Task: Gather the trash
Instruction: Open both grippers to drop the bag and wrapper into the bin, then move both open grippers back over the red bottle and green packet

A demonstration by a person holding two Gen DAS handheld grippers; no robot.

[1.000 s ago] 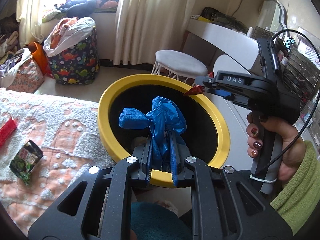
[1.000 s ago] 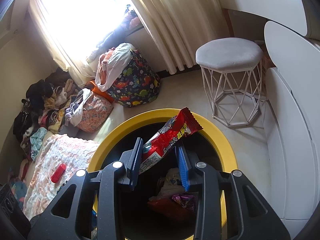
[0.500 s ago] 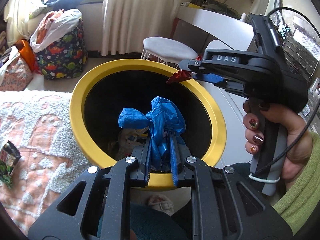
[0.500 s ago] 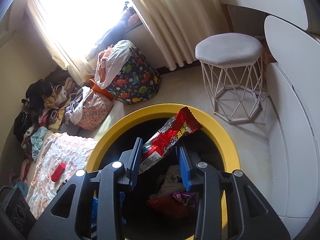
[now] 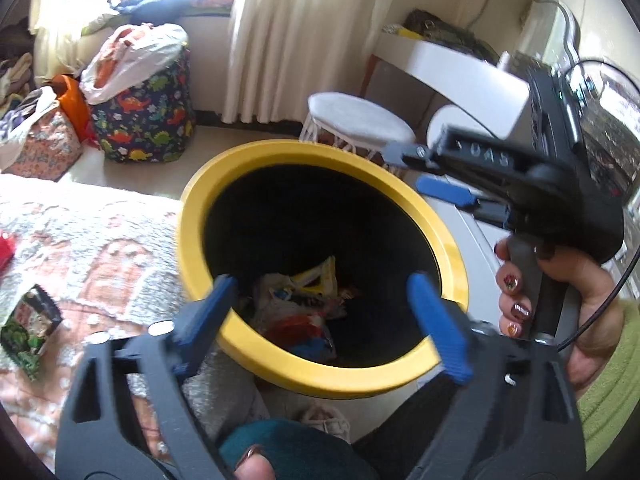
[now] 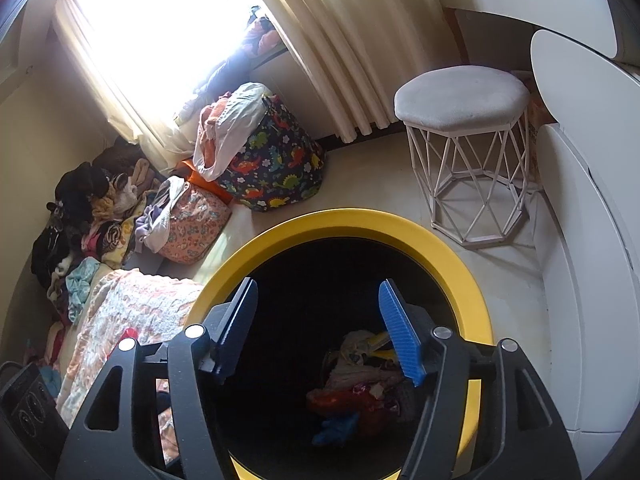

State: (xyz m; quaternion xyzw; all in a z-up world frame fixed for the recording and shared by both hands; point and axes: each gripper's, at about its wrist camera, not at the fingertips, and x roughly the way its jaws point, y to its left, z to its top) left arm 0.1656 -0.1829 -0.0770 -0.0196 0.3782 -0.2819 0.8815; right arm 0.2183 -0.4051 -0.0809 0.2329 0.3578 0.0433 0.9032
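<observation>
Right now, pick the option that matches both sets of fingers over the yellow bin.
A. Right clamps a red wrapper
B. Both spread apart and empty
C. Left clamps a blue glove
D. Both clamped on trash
B: the left gripper and the right gripper are open with nothing between them, and the trash lies inside the yellow bin.

Below my jaws, the bin [image 6: 280, 240] has a yellow rim around a black inside. My left gripper [image 5: 320, 300] and right gripper [image 6: 318, 332] are black with blue pads [image 6: 400, 344]. Down in the bin lies trash [image 6: 360, 392] in red, white, yellow and blue. Beyond the jaws stands a navy basket [image 6: 276, 168] printed with bright dinosaurs, and a white stool [image 6: 460, 100]. Left of my jaws, the bedspread [image 5: 80, 240] is peach and white.
</observation>
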